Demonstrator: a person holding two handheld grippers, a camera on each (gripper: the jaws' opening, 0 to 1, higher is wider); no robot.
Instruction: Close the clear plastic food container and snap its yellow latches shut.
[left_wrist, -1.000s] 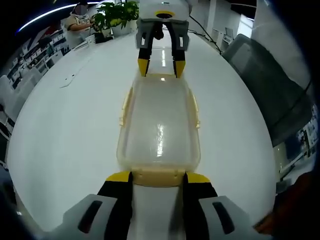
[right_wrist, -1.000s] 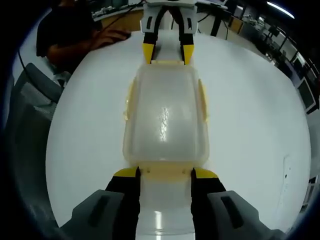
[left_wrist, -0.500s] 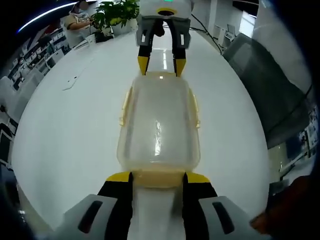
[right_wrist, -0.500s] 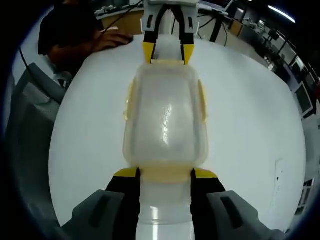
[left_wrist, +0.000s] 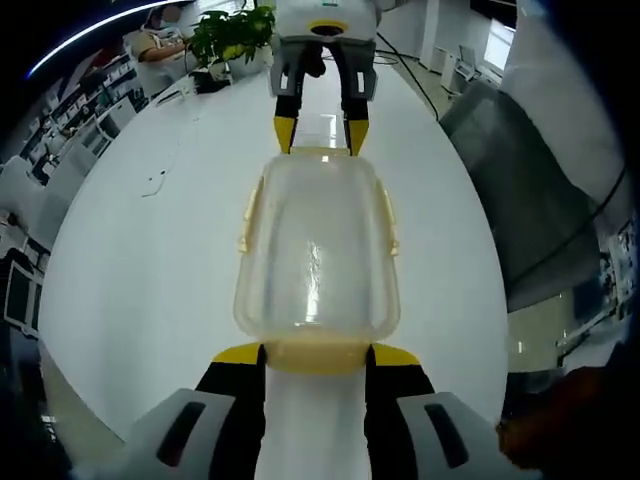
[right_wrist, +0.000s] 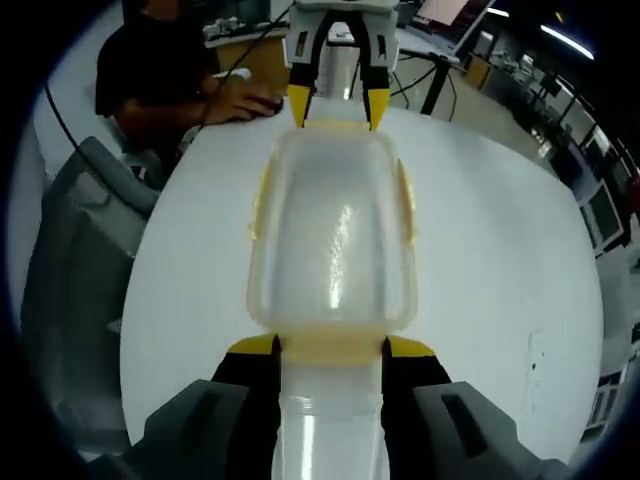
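The clear plastic food container (left_wrist: 318, 250) has its lid on and hangs between both grippers above the white table (left_wrist: 150, 250). My left gripper (left_wrist: 317, 355) is shut on the yellow end latch (left_wrist: 317, 345) nearest it. At the far end, the right gripper (left_wrist: 321, 135) clamps the opposite end. In the right gripper view the same container (right_wrist: 332, 240) runs away from my right gripper (right_wrist: 331, 348), whose jaws hold its yellow end latch (right_wrist: 331, 340). The left gripper (right_wrist: 338, 108) holds the far end. Yellow side latches (left_wrist: 246, 215) (right_wrist: 405, 205) lie along the long edges.
A grey chair (left_wrist: 540, 180) stands beside the table, another chair (right_wrist: 70, 260) on the other side. A person's hand (right_wrist: 240, 100) rests at a desk beyond. A potted plant (left_wrist: 225, 35) stands at the far table end, and a small object (left_wrist: 155, 183) lies on the table.
Both grippers and the container between them have risen together; the table now looks smaller and farther away under them. The grip on both ends is unchanged.
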